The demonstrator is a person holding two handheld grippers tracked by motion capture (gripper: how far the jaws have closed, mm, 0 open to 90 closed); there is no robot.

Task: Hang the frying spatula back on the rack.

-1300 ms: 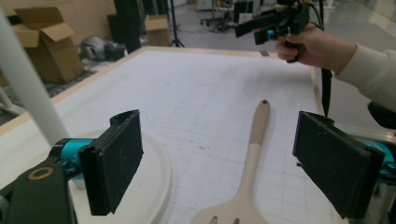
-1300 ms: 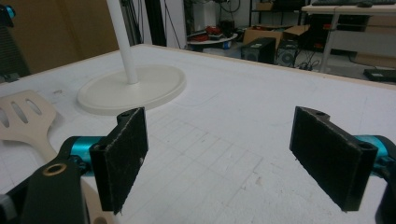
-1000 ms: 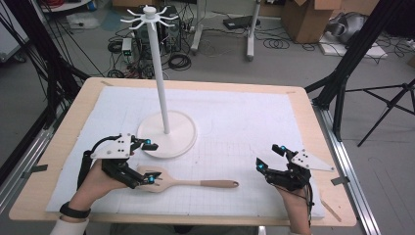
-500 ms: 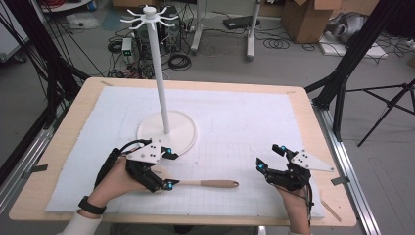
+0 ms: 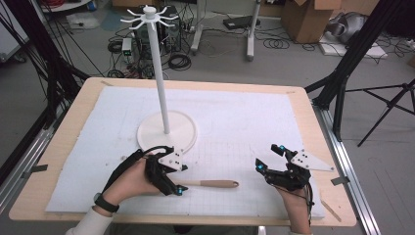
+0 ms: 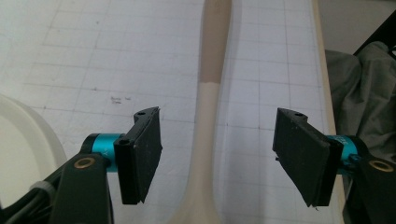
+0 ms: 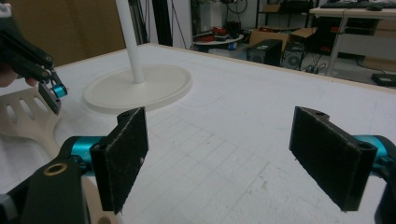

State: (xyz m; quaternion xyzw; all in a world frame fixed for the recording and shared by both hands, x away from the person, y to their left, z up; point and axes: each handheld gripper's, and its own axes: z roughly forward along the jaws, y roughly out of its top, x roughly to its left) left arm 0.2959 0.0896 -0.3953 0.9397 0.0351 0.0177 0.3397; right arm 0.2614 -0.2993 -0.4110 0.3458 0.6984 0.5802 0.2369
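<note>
Two grippers, one spatula point(image 5: 210, 184) | lies on mat, handle toward right side | left gripper point(image 6: 217, 158) nearer, straddling neck, jaws closing, not touching | right gripper point(image 7: 219, 158) open, well apart

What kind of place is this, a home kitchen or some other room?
Probably a lab or workshop, not a kitchen. The wooden table stands between black frame stands, loose cables lie on the floor behind it, and cardboard boxes sit at the back.
</note>
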